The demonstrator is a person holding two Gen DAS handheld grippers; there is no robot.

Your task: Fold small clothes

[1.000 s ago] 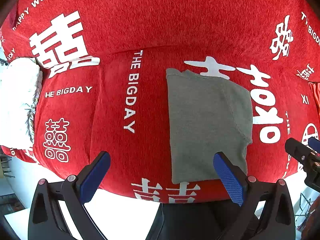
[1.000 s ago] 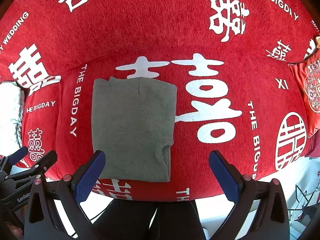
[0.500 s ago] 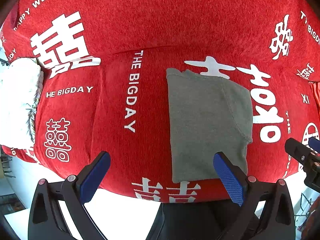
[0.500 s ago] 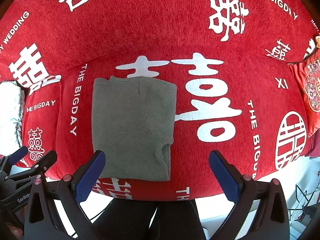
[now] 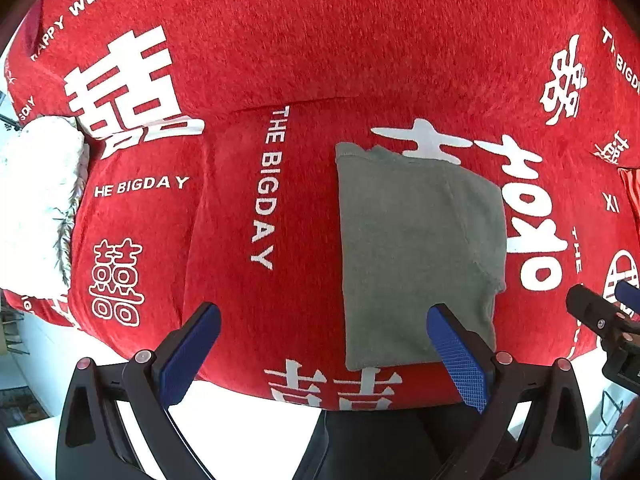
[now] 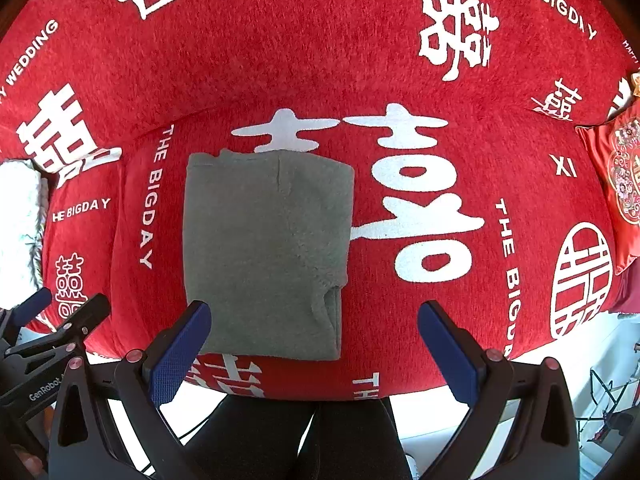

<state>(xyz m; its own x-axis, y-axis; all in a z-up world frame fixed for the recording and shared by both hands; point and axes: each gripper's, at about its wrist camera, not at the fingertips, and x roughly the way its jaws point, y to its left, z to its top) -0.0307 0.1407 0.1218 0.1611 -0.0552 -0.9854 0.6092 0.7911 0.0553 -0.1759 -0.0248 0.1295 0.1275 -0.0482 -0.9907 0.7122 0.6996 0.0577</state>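
Grey garment (image 6: 264, 256) lying folded, flat on red cover (image 6: 360, 60), near front edge; left gripper (image 5: 324, 356) hovering above, fingers spread, holding nothing; right gripper (image 6: 316, 354) likewise spread, holding nothing.

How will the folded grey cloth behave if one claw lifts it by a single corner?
The grey cloth looks soft and knitted, so it would probably droop. It lies in loose layers with a flap at its right edge, so the fold would likely fall open. The red sofa cover looks fuzzy, so pushing may bunch the cloth rather than slide it.
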